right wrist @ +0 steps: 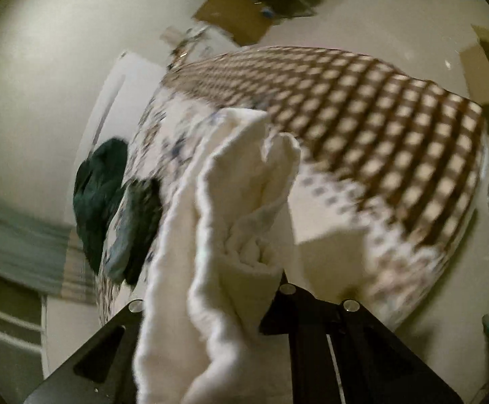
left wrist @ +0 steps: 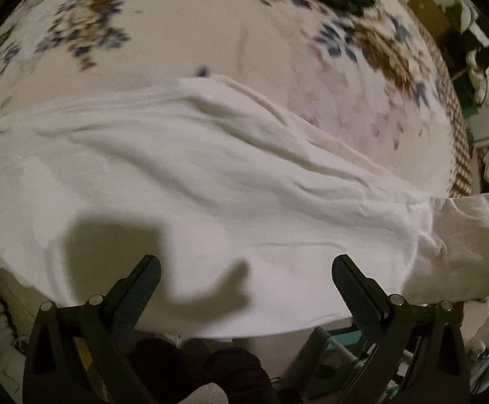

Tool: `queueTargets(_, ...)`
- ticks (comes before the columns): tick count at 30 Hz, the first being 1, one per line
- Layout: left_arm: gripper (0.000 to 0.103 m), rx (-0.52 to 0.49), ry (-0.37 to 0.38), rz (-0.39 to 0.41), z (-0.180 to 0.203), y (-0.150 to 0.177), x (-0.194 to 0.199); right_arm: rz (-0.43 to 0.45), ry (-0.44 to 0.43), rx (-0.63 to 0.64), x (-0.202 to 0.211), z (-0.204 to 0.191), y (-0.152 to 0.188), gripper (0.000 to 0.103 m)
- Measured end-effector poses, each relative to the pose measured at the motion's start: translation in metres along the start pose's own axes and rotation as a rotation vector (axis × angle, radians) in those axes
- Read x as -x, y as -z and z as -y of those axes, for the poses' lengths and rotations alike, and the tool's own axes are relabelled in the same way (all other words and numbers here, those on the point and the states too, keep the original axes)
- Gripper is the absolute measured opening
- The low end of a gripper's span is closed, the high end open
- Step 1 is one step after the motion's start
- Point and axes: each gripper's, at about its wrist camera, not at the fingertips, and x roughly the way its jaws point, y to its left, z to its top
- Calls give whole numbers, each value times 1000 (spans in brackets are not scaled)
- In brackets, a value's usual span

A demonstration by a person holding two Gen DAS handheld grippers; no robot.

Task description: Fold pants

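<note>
Left gripper (left wrist: 246, 269) with both fingers spread wide, holding nothing, hovering just above the near edge of the white pants (left wrist: 210, 175). Right gripper (right wrist: 244, 289) with fingers hidden under cloth, apparently pinched on a bunched end of the pants (right wrist: 237, 202), lifted off the bed.

Pants lying mostly flat and wrinkled across the near part of the bed (left wrist: 177, 33), along its near edge, over a floral sheet with a brown checked border (right wrist: 362, 128) at the far right edge. One end of the garment raised toward the right side, where the other gripper carries it. Shadow of the open fingers (left wrist: 126, 245) falling on the cloth.

Step in hand, as a judgement: start of a fold, one end picked up and ready to be carried over the part resting on the bed. Next move probably calls for carrying the lifted end across to the opposite end, keeping the layers aligned, while the free gripper pins or takes the near edge so that the fabric does not slide. Thin, limp cloth, likely to crumple if released too early.

Count: two grippers, one pair of white pants, one bed, two dark green garments (right wrist: 99, 195) at the far left edge of the bed. Room behind too blurred for counting.
</note>
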Motion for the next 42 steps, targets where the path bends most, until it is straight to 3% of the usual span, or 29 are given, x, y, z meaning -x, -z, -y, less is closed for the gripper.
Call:
queueTargets(4,103,54,18,28,-32,19,19,-23,-7,111,-6,-72,48,11)
queueTargets(7,103,105,8,33,-64,23,29,-86,-3,181,-27,-115,110,11)
queueTargets(15,103,210,-31,33,-161,42,39,-263,86,347,-118,-160,262,11)
queueTargets(19,103,232,-36,25,-188,50,35,-321,138,448,-154,-172,328,12)
queueTargets(21,103,236,-39,23,-197,52,33,-340,190,492,-172,-174,349,18)
queueTargets(23,103,245,-37,21,-206,55,32,-363,261,504,-185,-175,365,31)
queueTargets(24,103,254,-32,22,-210,56,32,-383,257,505,-186,-178,373,47)
queueTargets(25,103,261,-30,23,-213,56,32,-408,235,510,-185,-182,378,62)
queueTargets(26,103,267,-29,26,-215,55,33,-467,190,512,-184,-188,384,65)
queueTargets(29,103,275,-21,53,-213,50,39,-627,26,430,-174,-189,386,65)
queueTargets(31,103,259,-2,74,-201,42,41,-616,24,388,-155,-181,373,65)
queueTargets(36,103,186,31,89,-149,13,29,-489,173,368,-113,-147,315,65)
queueTargets(38,103,135,16,101,-122,3,19,-435,274,389,-103,-128,291,65)
queueTargets(42,103,68,-27,90,-74,-19,-15,-397,384,359,-94,-97,243,65)
